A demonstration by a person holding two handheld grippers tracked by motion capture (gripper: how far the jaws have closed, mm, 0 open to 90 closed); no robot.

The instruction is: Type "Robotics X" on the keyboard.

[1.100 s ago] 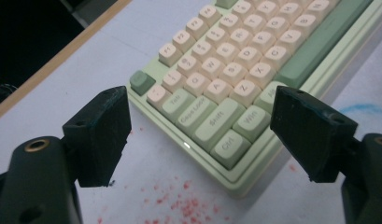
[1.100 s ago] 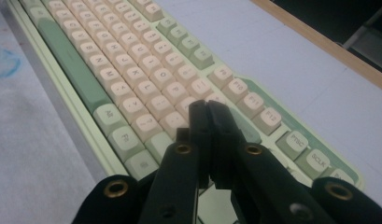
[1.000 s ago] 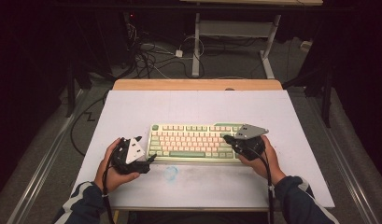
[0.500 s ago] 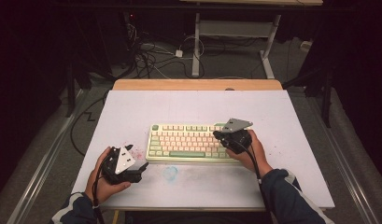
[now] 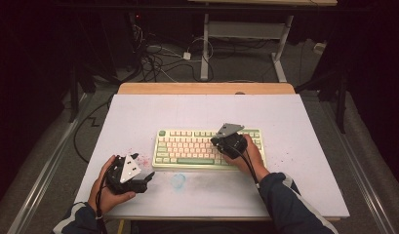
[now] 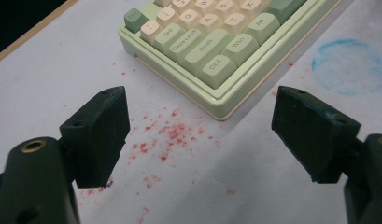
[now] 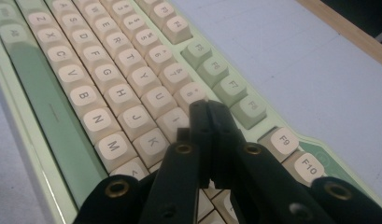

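Observation:
A pale green keyboard with cream keys lies in the middle of the white table cover. My right gripper hovers over its right half, pointing left, with the hand resting behind it. In the right gripper view its jaws are pressed together with nothing between them, tips just above the keys near the number row. My left gripper sits near the front left of the table, off the keyboard's corner. Its jaws stand wide open and bare, facing the Ctrl corner of the keyboard.
Red specks dot the cover by the keyboard's near left corner, and a blue smudge lies in front of it. The table's wooden far edge shows beyond the cover. Cables and a white desk frame stand on the floor behind.
My right gripper has slid left from the keyboard's right end to over its keys, jaws still shut. The left hand has drifted slightly toward the near edge.

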